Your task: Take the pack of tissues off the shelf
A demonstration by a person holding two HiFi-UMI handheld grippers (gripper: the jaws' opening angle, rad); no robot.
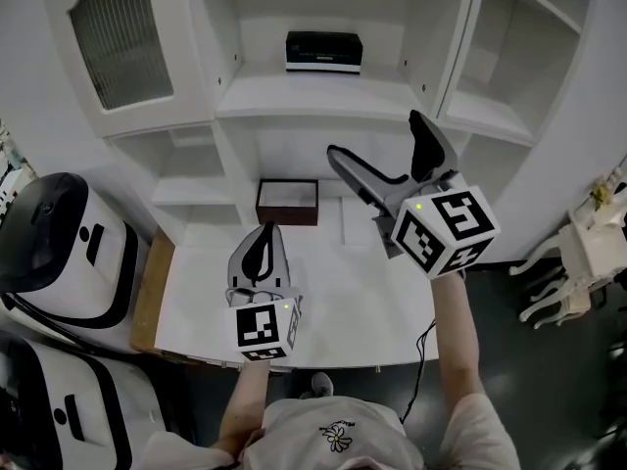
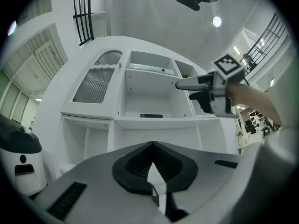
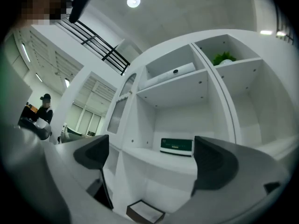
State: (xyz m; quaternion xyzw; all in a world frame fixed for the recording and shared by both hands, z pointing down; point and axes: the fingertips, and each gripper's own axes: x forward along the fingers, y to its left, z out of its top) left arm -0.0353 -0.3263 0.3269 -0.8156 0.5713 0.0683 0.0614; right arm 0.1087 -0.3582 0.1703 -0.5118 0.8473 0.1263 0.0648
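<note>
Both grey grippers were empty, the right gripper (image 1: 375,135) (image 3: 152,160) with jaws wide apart, the left gripper (image 1: 263,248) (image 2: 153,164) with jaws together, while the dark green rectangular tissue pack (image 1: 323,51) (image 3: 176,146) (image 2: 152,115) sat seemingly near the white shelf (image 1: 274,101)'s back edge.

The white shelf (image 1: 294,98) bears a pack of tissues (image 1: 323,51).

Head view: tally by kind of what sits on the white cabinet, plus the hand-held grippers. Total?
pack of tissues: 1
dark open box: 1
hand-held grippers: 2 (left hand-held gripper shut, right hand-held gripper open)
Total: 4
</note>
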